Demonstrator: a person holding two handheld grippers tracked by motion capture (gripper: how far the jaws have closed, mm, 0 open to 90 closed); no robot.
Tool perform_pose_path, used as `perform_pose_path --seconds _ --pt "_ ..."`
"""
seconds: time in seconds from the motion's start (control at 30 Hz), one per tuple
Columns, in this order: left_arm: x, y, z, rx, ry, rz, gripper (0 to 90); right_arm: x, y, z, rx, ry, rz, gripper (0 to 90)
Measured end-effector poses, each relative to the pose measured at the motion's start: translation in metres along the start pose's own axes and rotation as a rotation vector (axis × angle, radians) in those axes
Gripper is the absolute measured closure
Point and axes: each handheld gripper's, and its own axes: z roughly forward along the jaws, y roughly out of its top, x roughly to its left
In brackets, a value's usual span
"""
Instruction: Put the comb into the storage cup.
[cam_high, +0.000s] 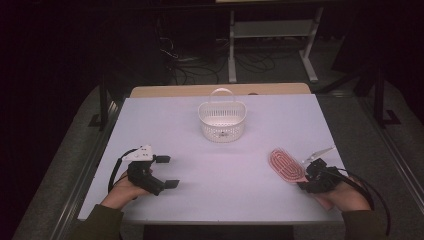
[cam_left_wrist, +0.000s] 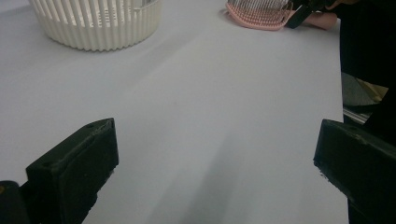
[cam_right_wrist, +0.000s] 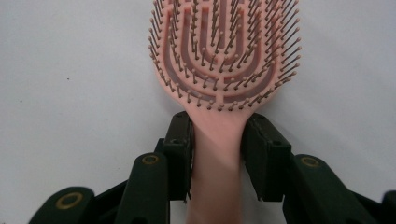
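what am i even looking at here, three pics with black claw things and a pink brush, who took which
A person sits at a white table, holding a hand-held two-jaw gripper in each hand. The high view looks down from above the person. The other two pictures come from cameras riding on each gripper, looking along its black jaws. The left gripper rests on the table with jaws wide open and nothing between them. The right gripper has its jaws on either side of the handle of a pink hairbrush, which lies bristles up; they look pressed against it. A white slatted basket stands farther back.
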Motion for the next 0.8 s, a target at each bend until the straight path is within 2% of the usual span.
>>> perform_pose_path --seconds 0.37,0.67,0.8 --pt "-0.0006 0.0002 -0.0006 -0.001 0.004 0.005 0.0 0.0016 0.0025 0.001 0.022 -0.003 0.008 68.3" --pt "-0.0004 0.0001 -0.0005 -0.002 0.003 0.003 0.0 0.0009 0.0006 0.0002 0.004 0.001 0.009 68.7" --pt "-0.0002 0.0 -0.0008 -0.003 0.004 0.003 0.0 -0.0017 -0.0004 -0.0004 -0.015 0.017 0.021 68.7"
